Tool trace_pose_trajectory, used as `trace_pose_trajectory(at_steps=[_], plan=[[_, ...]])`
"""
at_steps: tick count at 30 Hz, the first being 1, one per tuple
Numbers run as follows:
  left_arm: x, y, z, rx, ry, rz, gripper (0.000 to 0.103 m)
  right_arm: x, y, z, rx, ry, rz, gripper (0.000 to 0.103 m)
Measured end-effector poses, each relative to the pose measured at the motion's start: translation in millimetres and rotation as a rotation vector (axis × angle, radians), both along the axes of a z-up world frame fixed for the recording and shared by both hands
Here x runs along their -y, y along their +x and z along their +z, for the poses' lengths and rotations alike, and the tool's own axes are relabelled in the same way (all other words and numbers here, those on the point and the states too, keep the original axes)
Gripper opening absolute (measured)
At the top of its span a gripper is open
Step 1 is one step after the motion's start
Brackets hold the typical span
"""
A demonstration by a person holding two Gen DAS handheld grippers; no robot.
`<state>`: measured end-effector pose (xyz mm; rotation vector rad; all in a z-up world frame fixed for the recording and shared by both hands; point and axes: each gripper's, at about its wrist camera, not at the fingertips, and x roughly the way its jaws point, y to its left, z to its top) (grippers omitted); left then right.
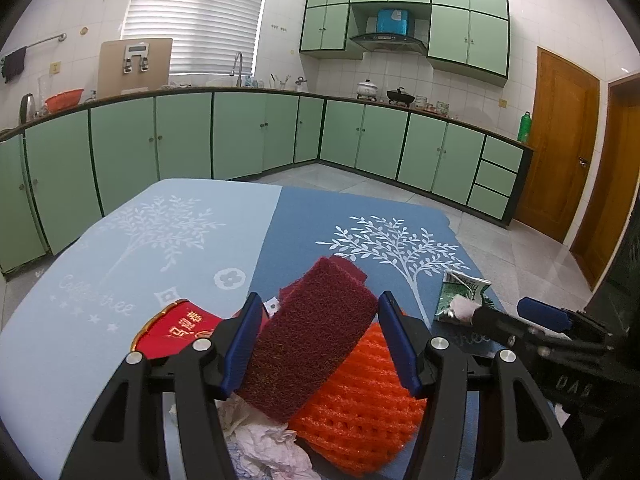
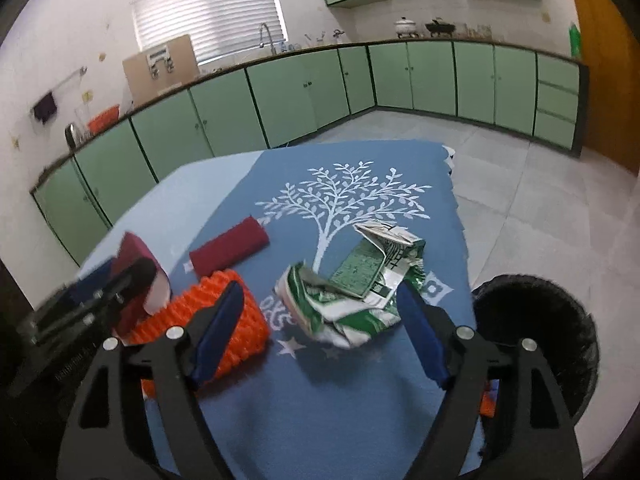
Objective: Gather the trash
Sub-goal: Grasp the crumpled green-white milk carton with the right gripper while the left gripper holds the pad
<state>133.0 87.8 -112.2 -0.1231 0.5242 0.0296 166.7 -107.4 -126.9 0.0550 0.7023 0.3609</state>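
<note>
Left gripper (image 1: 316, 332): clamps maroon pad (image 1: 308, 336).
Right gripper (image 2: 320, 320): released, straddling green carton (image 2: 360, 280).
Right view only: black bin (image 2: 536, 340), near right.

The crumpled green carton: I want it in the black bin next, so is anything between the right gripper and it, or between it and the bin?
Nothing visible blocks either path. The crumpled green carton lies right between the open right gripper fingers; the orange foam net sits off to the left. The black bin stands beside the table's right edge.

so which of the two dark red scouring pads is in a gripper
The dark red scouring pad tilted between the left gripper fingers; the other dark red pad lies flat on the blue tablecloth.
</note>
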Motion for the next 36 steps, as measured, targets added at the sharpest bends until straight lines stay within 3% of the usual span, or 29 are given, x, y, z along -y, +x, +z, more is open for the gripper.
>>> trace_pose_trajectory(at_steps=[5, 16, 22, 29, 33, 36], plan=[[1, 0, -1, -0.001, 0.000, -0.001, 0.059, 4, 0, -4, 0.001, -0.028, 0.006, 0.076], [5, 4, 0, -0.015, 0.007, -0.002, 0.059, 3, 6, -13, -0.032, -0.037, 0.026, 0.064], [7, 8, -1, -0.030, 0.018, -0.003, 0.059, 4, 12, -15, -0.054, -0.016, 0.055, 0.047], [6, 10, -1, -0.031, 0.023, -0.003, 0.059, 1, 6, -6, -0.014, -0.010, 0.113, 0.020], [7, 10, 0, -0.027, 0.020, -0.004, 0.059, 5, 5, 6, 0.012, 0.016, 0.128, 0.012], [9, 9, 0, -0.021, 0.020, -0.010, 0.059, 7, 3, 13, 0.023, 0.033, 0.134, 0.011]])
